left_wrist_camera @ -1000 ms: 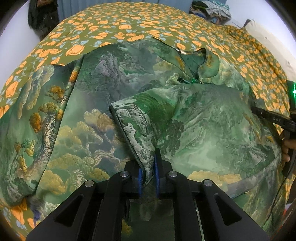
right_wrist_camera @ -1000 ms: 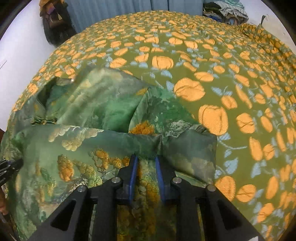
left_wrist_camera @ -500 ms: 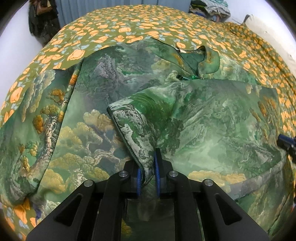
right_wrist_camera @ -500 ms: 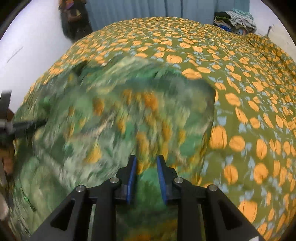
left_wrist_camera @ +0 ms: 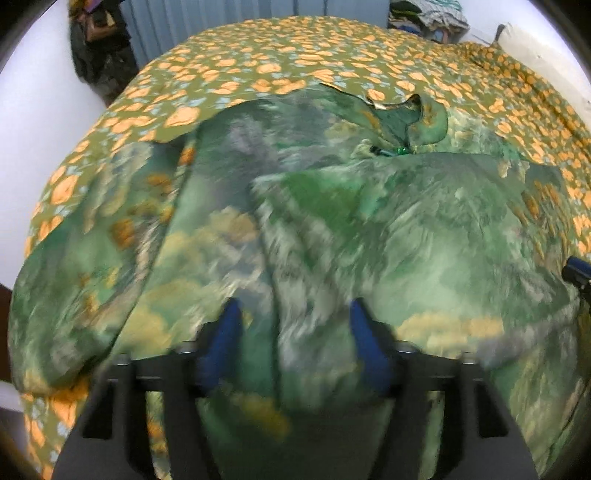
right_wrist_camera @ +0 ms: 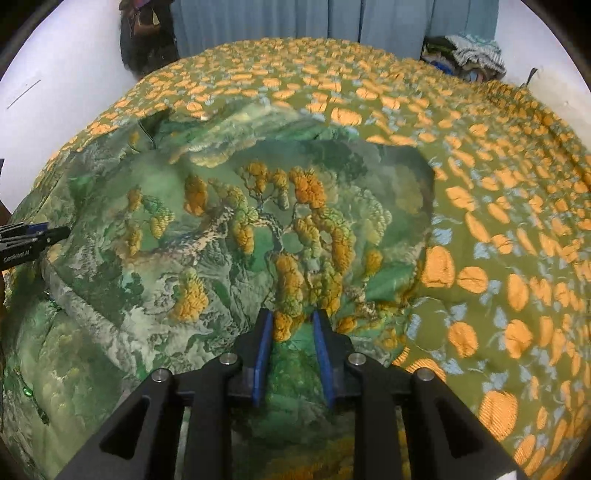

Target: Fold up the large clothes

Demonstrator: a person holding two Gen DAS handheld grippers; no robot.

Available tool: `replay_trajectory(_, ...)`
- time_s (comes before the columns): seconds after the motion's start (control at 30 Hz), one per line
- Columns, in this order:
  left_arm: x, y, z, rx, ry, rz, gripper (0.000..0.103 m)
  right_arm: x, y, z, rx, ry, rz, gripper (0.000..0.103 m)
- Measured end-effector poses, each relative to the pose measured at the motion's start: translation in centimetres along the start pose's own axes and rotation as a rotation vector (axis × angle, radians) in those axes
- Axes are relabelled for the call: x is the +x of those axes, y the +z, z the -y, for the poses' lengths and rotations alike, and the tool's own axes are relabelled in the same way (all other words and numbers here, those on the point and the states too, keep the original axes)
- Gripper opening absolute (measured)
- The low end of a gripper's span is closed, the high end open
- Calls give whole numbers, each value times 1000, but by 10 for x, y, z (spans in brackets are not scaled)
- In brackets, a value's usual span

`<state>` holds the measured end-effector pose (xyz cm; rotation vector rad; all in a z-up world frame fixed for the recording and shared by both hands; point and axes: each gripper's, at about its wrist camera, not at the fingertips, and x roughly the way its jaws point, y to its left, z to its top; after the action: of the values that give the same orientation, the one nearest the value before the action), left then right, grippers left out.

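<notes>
A large green garment with a landscape print of trees and mountains [left_wrist_camera: 424,229] lies on the bed, its lower part folded up over the body; the collar [left_wrist_camera: 413,122] is at the far side. My left gripper [left_wrist_camera: 295,325] is open, its blue pads wide apart over a ridge of the fabric, the view blurred. My right gripper [right_wrist_camera: 291,332] is partly open, pads a little apart over the garment [right_wrist_camera: 258,229] with cloth between them. The left gripper's tip shows at the left edge of the right wrist view [right_wrist_camera: 33,240].
The bed has an olive cover with orange flowers [right_wrist_camera: 498,221]. A pile of clothes [right_wrist_camera: 469,55] sits at the far right corner. Dark bags hang at the far left [right_wrist_camera: 147,33]. A blue curtain [right_wrist_camera: 295,18] and white walls are behind.
My left gripper has opened wide and let go of the fabric fold. My right gripper has opened a little, and the folded layer has settled flat on the garment.
</notes>
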<state>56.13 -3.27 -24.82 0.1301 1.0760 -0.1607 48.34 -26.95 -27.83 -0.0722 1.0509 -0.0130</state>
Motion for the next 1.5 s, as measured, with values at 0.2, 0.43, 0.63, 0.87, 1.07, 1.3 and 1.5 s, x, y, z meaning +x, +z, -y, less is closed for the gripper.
replay_trajectory(0.2, -44, -49, -36, -23, -58, -23, 77, -44, -17, -13, 44, -12, 45, 75)
replay_trajectory(0.43, -103, -105, -109, -60, -7, 38, 88, -103, -51, -57, 51, 100, 97, 75)
replay_trajectory(0.63, -109, -131, -219, -337, 32, 29, 90, -137, -83, -112, 19, 207, 119, 75)
replay_trajectory(0.87, -98, -162, -332, -760, -20, 66, 91, -163, -98, -164, -97, 238, 137, 75)
replay_trajectory(1.07, -54, -177, -377, -1084, -188, 82, 91, -175, -97, -181, -119, 268, 148, 75)
replay_trajectory(1.3, -31, -181, -412, -1290, -196, 178, 88, -180, -108, -192, -153, 271, 134, 75)
replay_trajectory(1.5, -26, -190, -424, -1320, -159, 203, 17, -175, -116, -191, -141, 276, 103, 75)
